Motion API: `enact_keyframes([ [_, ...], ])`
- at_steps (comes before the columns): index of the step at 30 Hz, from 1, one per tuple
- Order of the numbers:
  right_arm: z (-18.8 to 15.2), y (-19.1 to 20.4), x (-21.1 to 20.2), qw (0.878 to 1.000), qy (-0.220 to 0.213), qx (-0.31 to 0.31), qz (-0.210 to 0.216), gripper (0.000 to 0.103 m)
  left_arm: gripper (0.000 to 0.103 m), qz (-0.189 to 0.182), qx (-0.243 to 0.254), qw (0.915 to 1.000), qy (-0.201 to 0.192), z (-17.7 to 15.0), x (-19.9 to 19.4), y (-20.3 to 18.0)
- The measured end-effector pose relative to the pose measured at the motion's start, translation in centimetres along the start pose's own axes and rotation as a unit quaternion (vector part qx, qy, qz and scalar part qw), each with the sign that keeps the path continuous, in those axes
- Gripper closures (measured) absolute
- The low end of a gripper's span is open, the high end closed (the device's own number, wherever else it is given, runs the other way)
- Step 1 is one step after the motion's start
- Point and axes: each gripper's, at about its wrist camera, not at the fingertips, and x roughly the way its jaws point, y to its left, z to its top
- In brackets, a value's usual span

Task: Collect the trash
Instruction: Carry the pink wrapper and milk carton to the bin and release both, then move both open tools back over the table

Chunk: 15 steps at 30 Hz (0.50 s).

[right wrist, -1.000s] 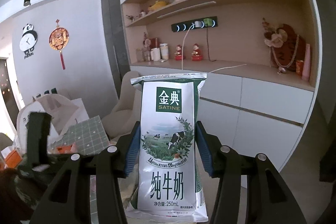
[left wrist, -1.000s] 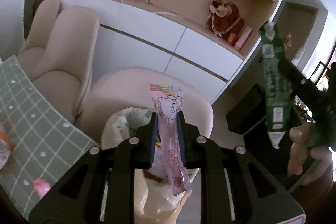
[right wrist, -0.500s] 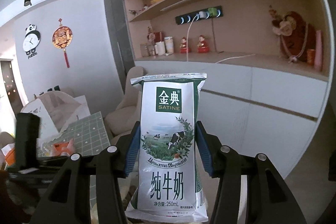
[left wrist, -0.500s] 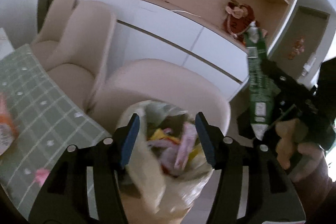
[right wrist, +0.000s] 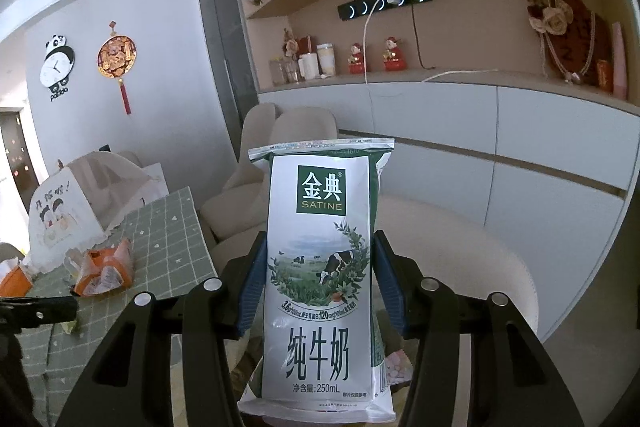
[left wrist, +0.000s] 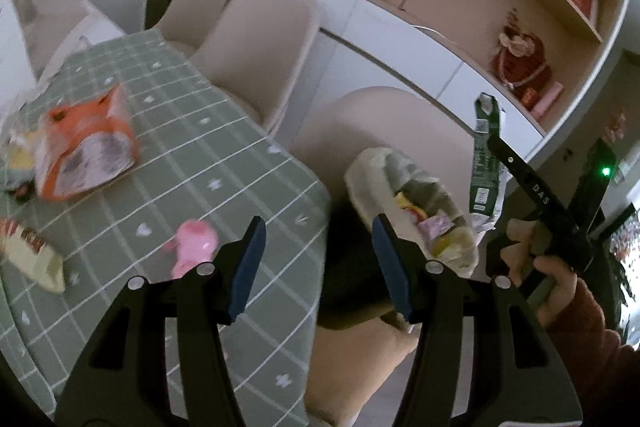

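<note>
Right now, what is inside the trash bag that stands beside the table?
The trash bag is open at its top. Inside, crumpled wrappers show, yellow and pinkish ones. What lies deeper is covered by them and by the bag's wall. In the right wrist view the milk pouch hides most of it.

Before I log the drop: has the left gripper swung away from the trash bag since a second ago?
Yes. The left gripper, jaws open and empty, has swung left: the trash bag now sits right of it, and the green checked table fills the left of its view.

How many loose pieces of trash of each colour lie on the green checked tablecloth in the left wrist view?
Orange packet: 1
Pink wrapper: 1
Cream wrapper with red print: 1
Pale yellow scrap, partly hidden at the edge: 1
Total: 4
</note>
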Motion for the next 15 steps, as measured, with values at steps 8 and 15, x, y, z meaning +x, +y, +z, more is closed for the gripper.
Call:
enact_keyframes([
  [8, -2.3, 1.2, 1.0, 1.000, 0.018, 0.004, -0.024, 0.053, 0.050, 0.013, -0.008, 0.9998, 0.012, -1.8, -1.5, 2.8],
  [15, -2.8, 2.2, -0.9, 0.997, 0.019, 0.026, -0.070, 0.047, 0.050, 0.016, -0.030, 0.9992, 0.019, -3.1, -3.1, 6.9],
])
